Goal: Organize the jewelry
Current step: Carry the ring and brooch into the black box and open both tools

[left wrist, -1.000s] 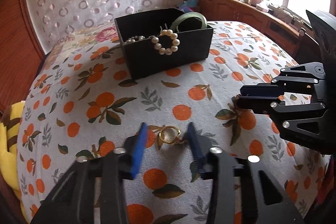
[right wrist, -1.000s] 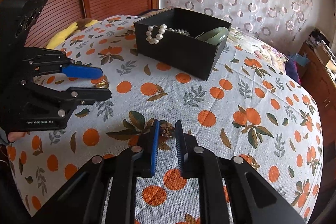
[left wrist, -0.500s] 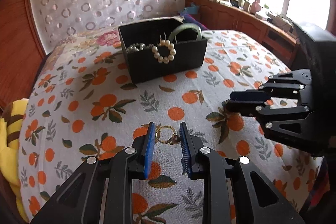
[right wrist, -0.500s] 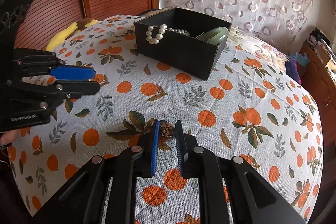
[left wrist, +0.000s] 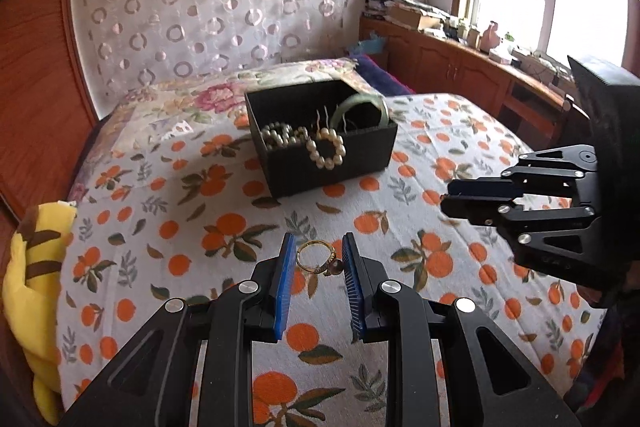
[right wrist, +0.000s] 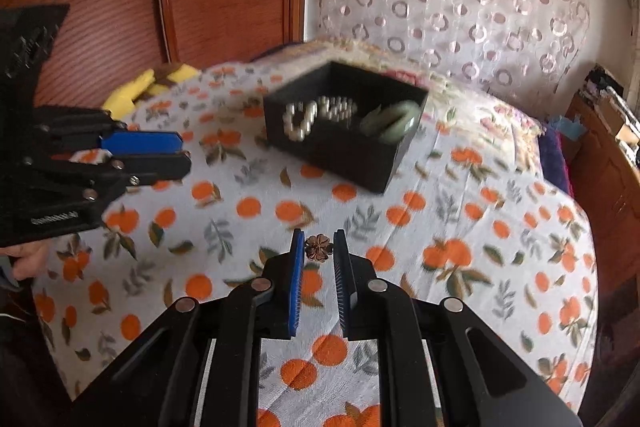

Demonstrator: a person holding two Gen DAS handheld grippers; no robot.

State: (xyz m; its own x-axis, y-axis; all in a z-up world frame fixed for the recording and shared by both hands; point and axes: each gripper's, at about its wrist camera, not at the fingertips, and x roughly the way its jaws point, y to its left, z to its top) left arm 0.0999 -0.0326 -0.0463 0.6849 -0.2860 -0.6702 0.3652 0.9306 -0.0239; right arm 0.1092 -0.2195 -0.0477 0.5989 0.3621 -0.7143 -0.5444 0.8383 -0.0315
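the left tongs (left wrist: 317, 259) pinch a gold ring (left wrist: 316, 257) between their blue pads, nearly closed on it, above the orange-print bedspread (left wrist: 400, 247). the right tongs (right wrist: 317, 247) are clamped just as narrowly on a small brown flower-shaped piece (right wrist: 318, 247), also clear of the cloth. farther back on the bed sits a black box (left wrist: 328, 167) holding a pearl bracelet (left wrist: 326, 149) draped over its front wall, a pearl strand and a green bangle (left wrist: 362, 109). a patterned curtain (left wrist: 208, 7) hangs behind.
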